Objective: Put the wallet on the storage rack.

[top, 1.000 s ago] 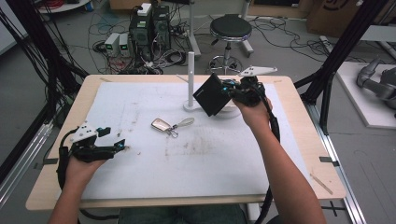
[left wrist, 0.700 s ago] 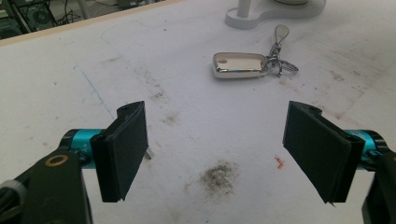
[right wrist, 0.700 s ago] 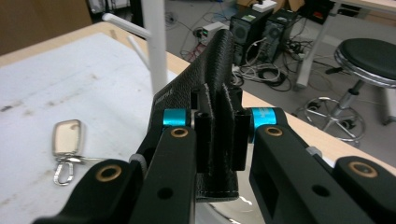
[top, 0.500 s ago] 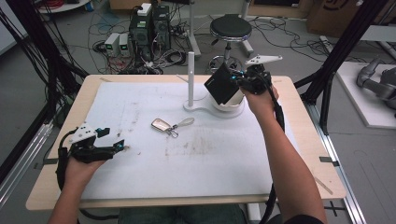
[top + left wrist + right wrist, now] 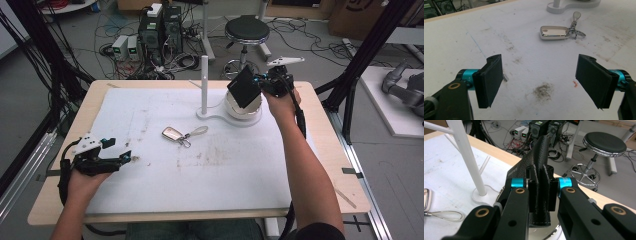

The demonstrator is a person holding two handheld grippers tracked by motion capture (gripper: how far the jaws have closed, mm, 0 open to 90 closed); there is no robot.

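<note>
While the right gripper (image 5: 258, 81) is carrying the black wallet (image 5: 244, 87) over the white dish (image 5: 243, 111) at the far side of the worktop (image 5: 320, 165), its fingers (image 5: 533, 188) are clamping the wallet's edge, so the leather is standing upright between them in the right gripper view.

Progress, as I'm reading it: pick-up is done and transport is basically done, since the wallet is hanging tilted right above the dish. Release isn't done yet. Judging by the pose, lowering and letting go is what's left.

Container check: the dish is sitting at the base of the white post (image 5: 204, 82), and the wallet is blocking most of it, so I can't tell whether anything is lying inside.

The left gripper (image 5: 120, 159) is idling near the left edge, fingers (image 5: 489, 80) standing wide apart and gripping nothing, with only stained mat between them.

The key fob (image 5: 172, 134) with its ring and loop is lying flat mid-worktop, untouched, well apart from both grippers. It's possibly next for the dish, though that's a guess.
</note>
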